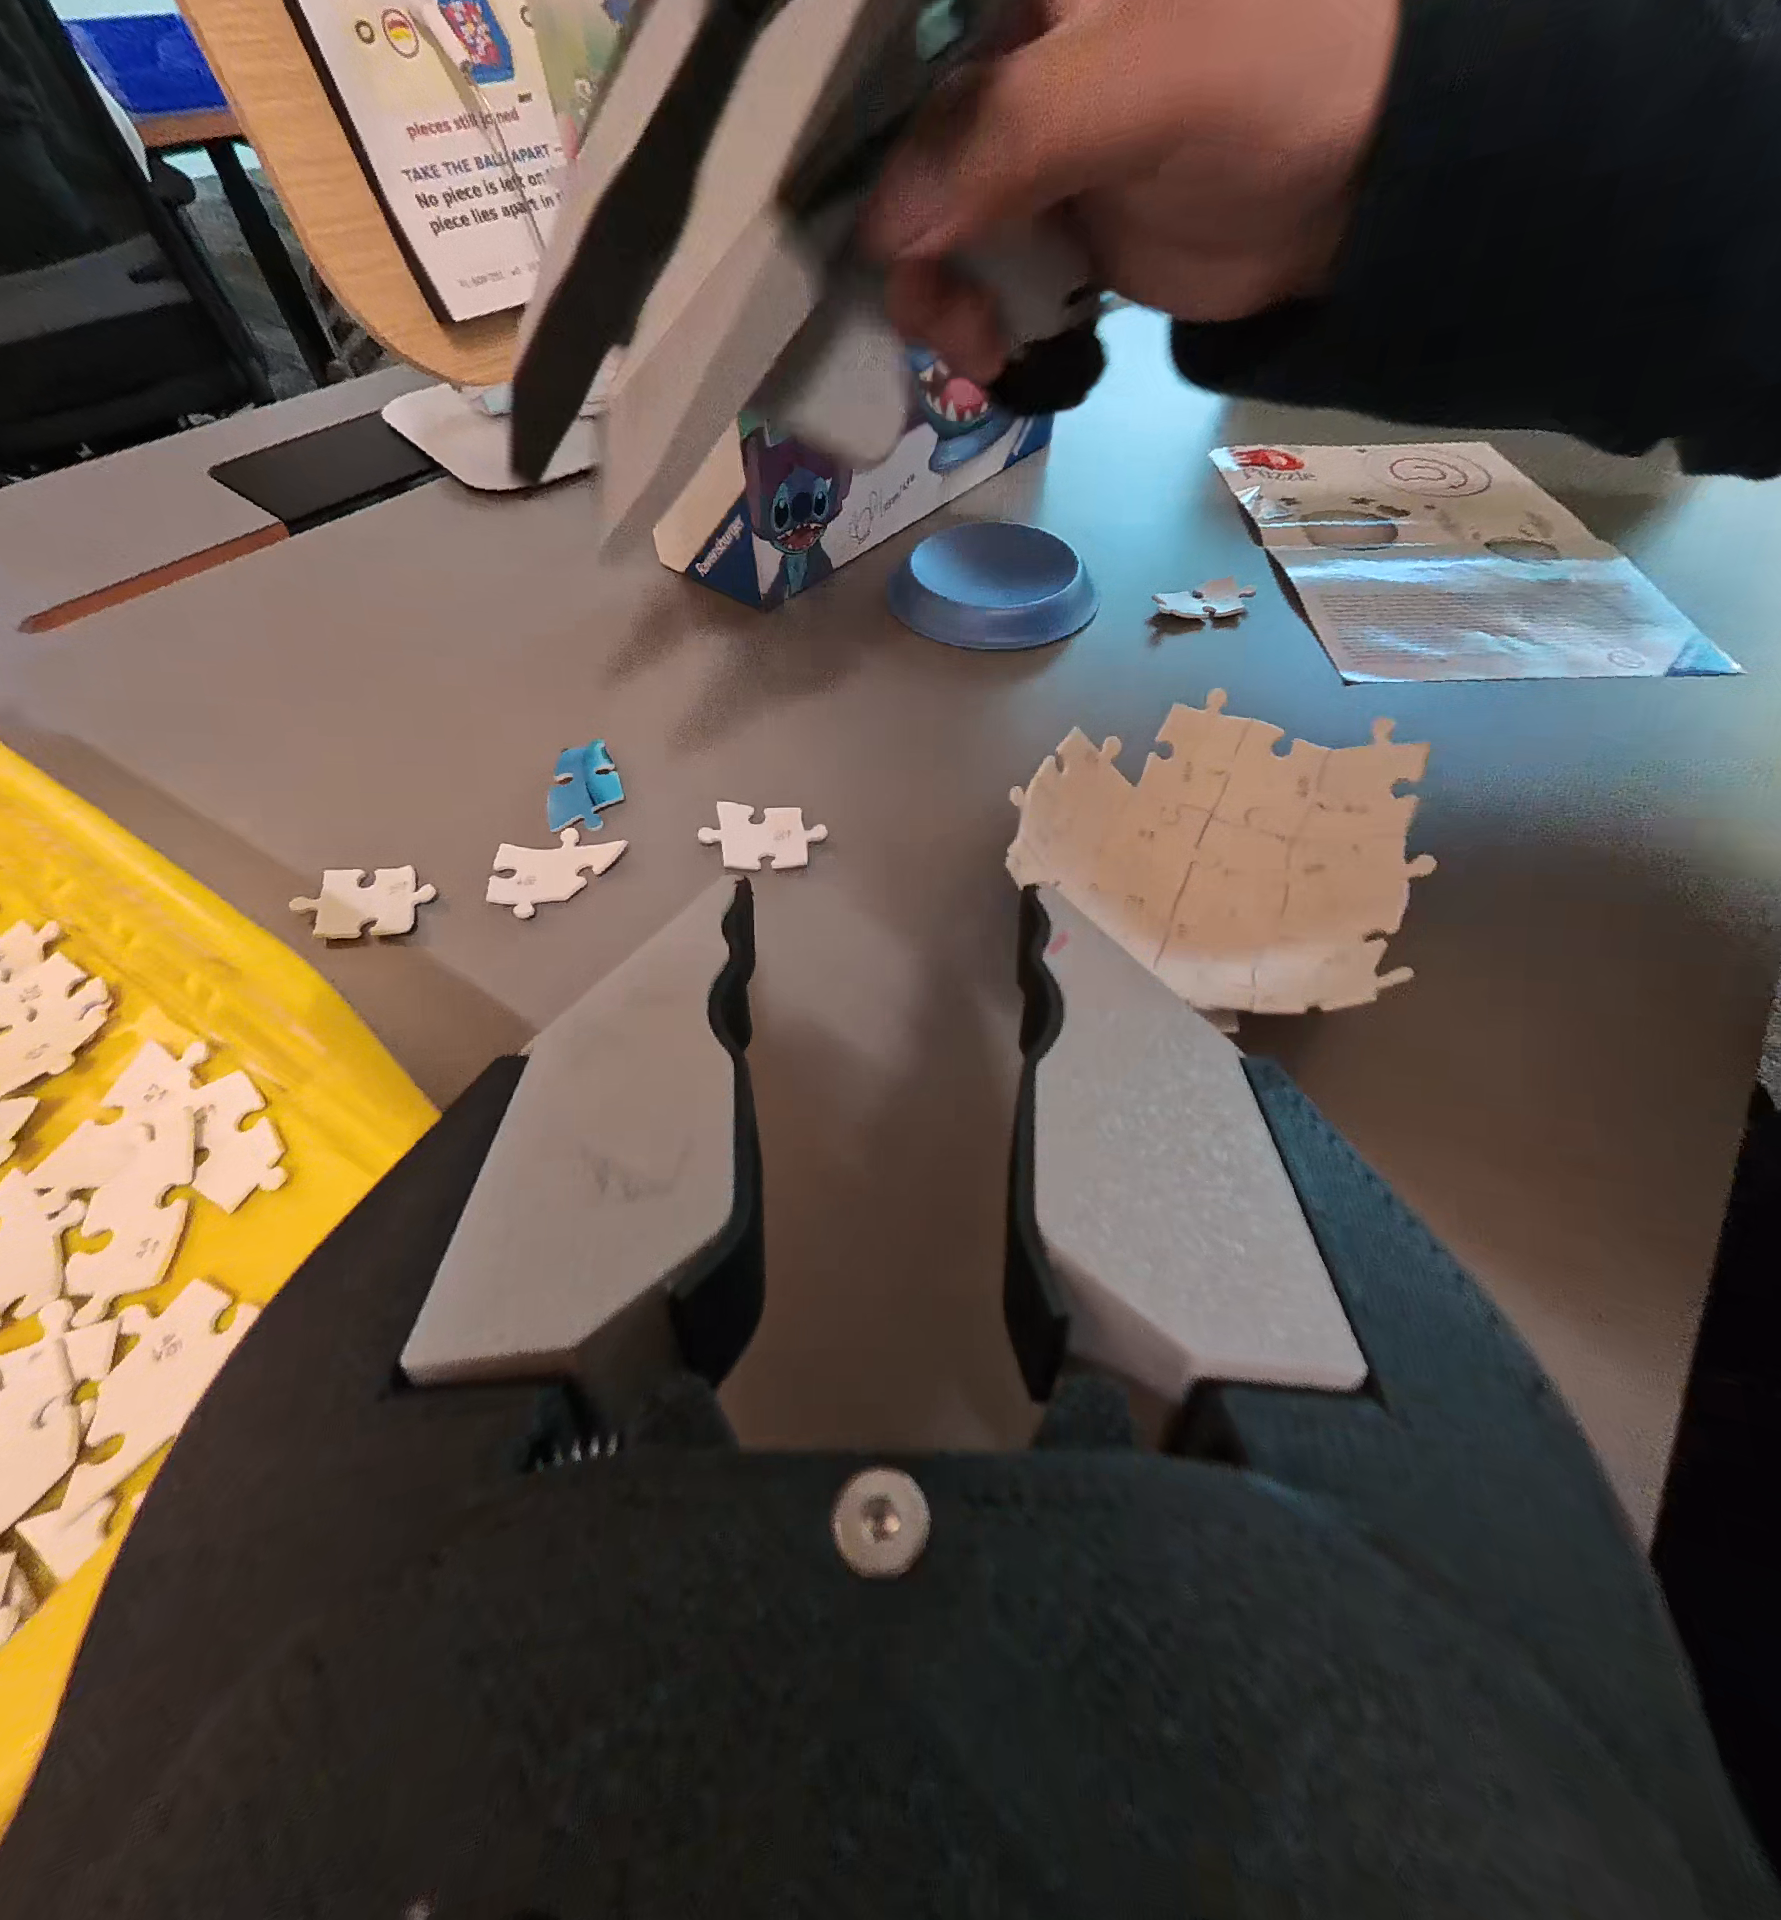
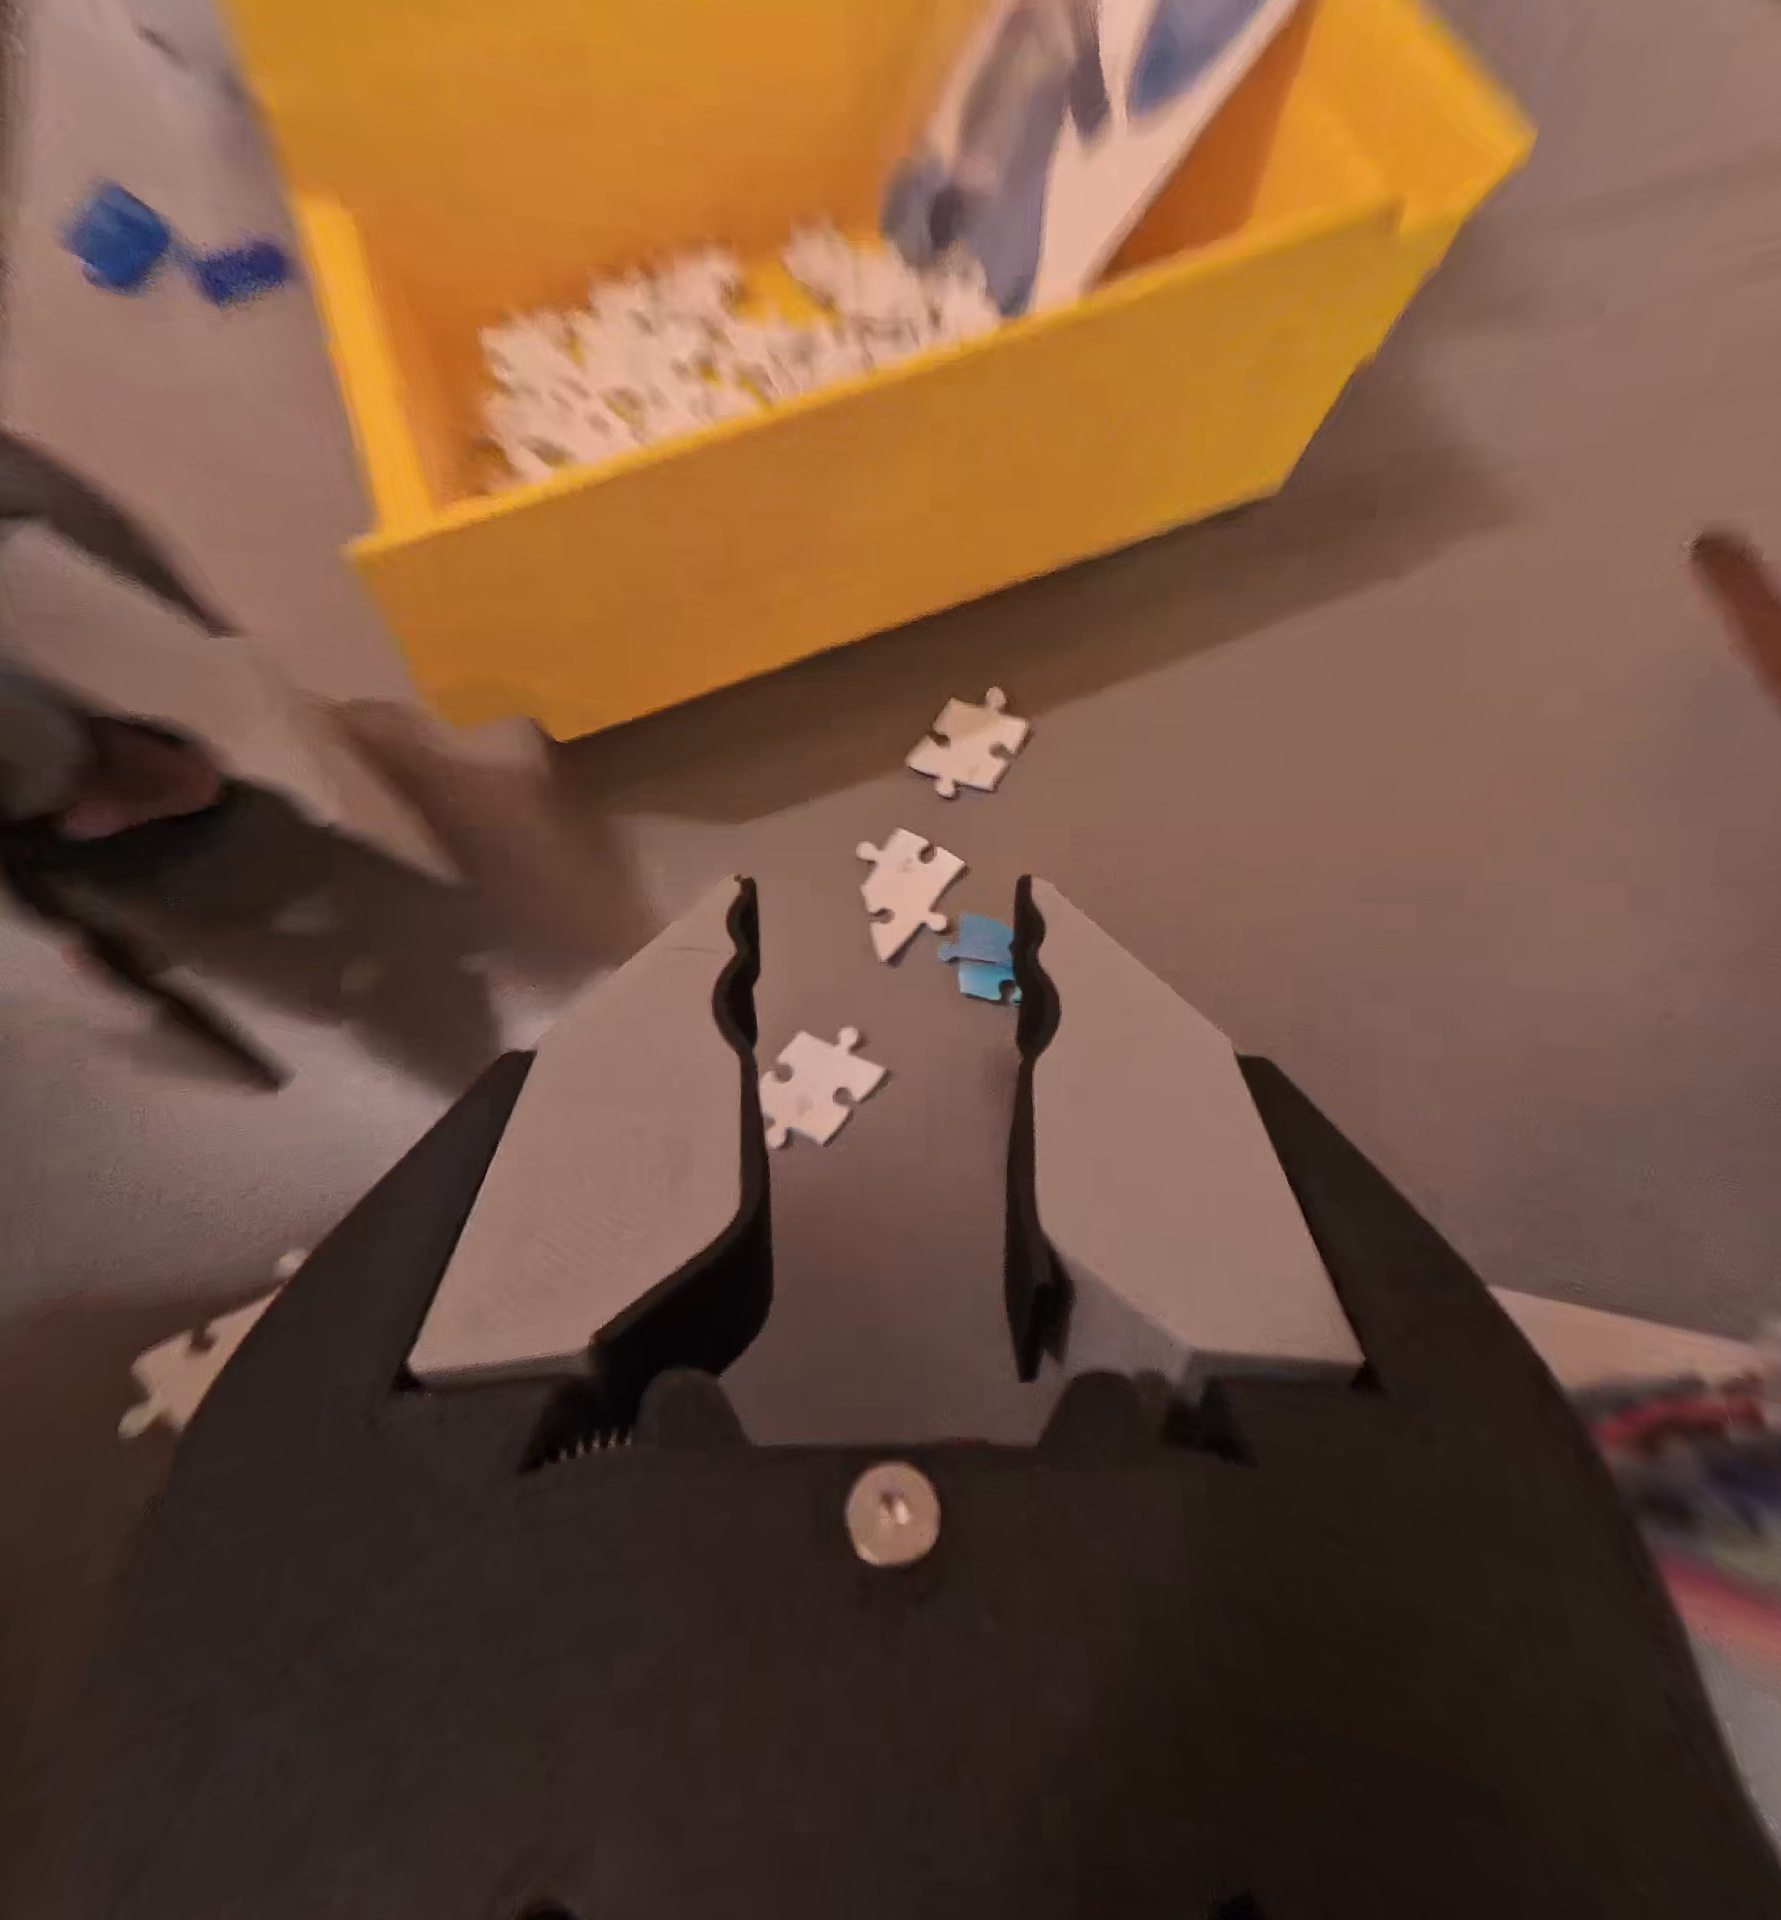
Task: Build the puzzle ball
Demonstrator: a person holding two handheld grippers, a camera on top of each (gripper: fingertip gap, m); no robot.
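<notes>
A yellow bin (image 2: 865,540) is holding white pieces (image 2: 720,353); one blue piece (image 1: 585,784) is lying on the grey table (image 1: 450,675).

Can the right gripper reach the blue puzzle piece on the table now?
Probably yes: the right gripper is open and empty, and the blue puzzle piece lies uncovered by its fingertip, though a white piece lies close beside it.

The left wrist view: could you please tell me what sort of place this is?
Probably an office or lab work desk: a grey table, an instruction board standing at its back, and a black chair behind it.
</notes>
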